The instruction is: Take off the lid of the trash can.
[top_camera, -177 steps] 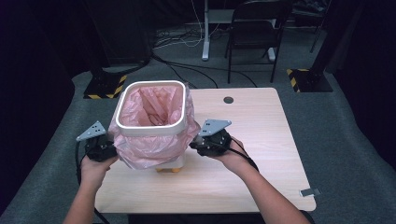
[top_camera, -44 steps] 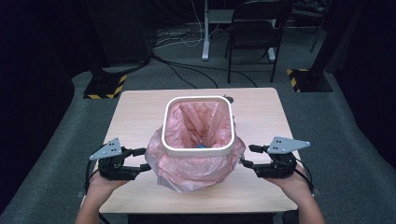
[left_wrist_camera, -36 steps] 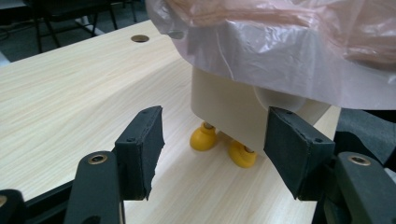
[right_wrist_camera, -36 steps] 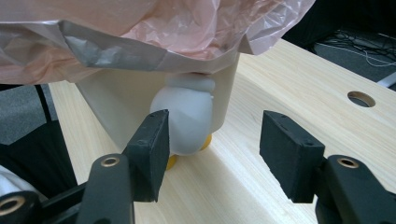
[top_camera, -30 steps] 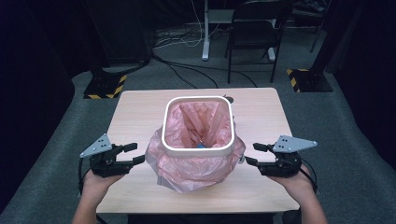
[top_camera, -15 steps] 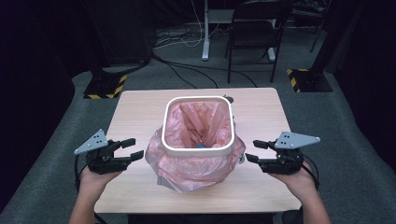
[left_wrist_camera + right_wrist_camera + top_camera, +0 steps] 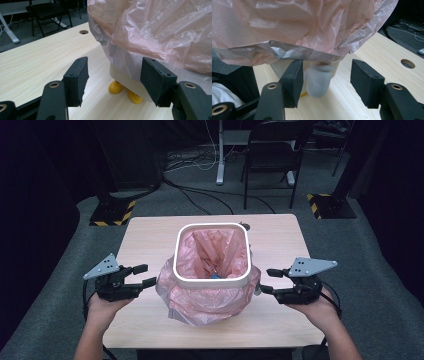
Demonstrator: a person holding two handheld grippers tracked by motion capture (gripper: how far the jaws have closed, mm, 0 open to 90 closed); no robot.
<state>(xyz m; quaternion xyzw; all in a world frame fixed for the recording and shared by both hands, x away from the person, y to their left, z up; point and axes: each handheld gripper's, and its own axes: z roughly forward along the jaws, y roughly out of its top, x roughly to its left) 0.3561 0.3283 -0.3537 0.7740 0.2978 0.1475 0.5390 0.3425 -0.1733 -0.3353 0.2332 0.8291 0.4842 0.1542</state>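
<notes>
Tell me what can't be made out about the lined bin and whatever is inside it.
- Small blue thing in the pink bag, high view: too small to identify, partly behind the white rim.
- Bin walls, high view: draped by the bag's overhang.
- Bin's underside, left gripper view: yellow feet show, the rest is cut off behind the left claw.
- Pale rounded part under the bag, right gripper view: unclear what it is; the top is covered by plastic.
</notes>
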